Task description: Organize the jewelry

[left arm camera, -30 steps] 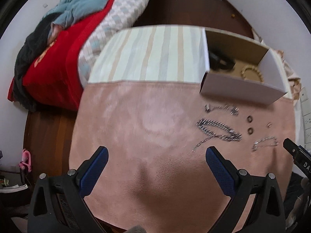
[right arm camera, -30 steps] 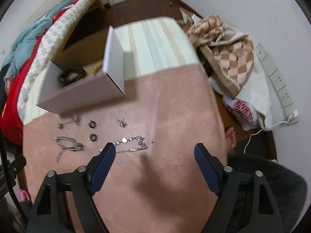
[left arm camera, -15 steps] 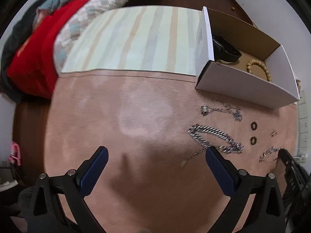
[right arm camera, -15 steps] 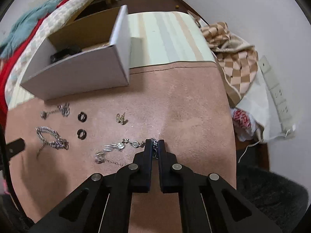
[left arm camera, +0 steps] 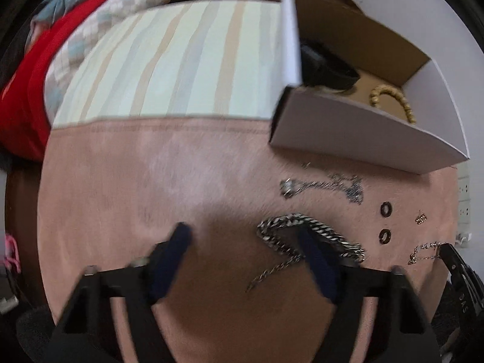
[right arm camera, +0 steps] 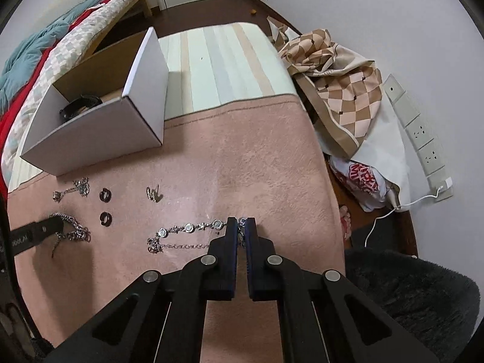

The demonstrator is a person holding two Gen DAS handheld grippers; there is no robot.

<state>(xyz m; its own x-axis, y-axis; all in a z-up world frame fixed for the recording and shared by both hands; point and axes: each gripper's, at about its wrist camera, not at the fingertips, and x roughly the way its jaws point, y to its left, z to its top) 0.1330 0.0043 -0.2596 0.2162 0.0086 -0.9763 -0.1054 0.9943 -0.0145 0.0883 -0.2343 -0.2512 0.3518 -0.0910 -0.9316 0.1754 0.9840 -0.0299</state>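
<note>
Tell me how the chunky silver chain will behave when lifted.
The chunky chain lies in loose curves with a thin tail, so it will probably hang limp. Its thick metal links suggest some weight for its size. Gripped at one spot, it may swing.

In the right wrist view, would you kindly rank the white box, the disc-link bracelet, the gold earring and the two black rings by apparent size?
1. white box
2. disc-link bracelet
3. gold earring
4. two black rings, alike in size; the earring looks only slightly bigger, so that ranking is unsure.

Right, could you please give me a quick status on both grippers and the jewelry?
Right gripper shut on disc-link bracelet. Left gripper jaws closing around chunky chain, not yet pinched. Box unobstructed.
</note>
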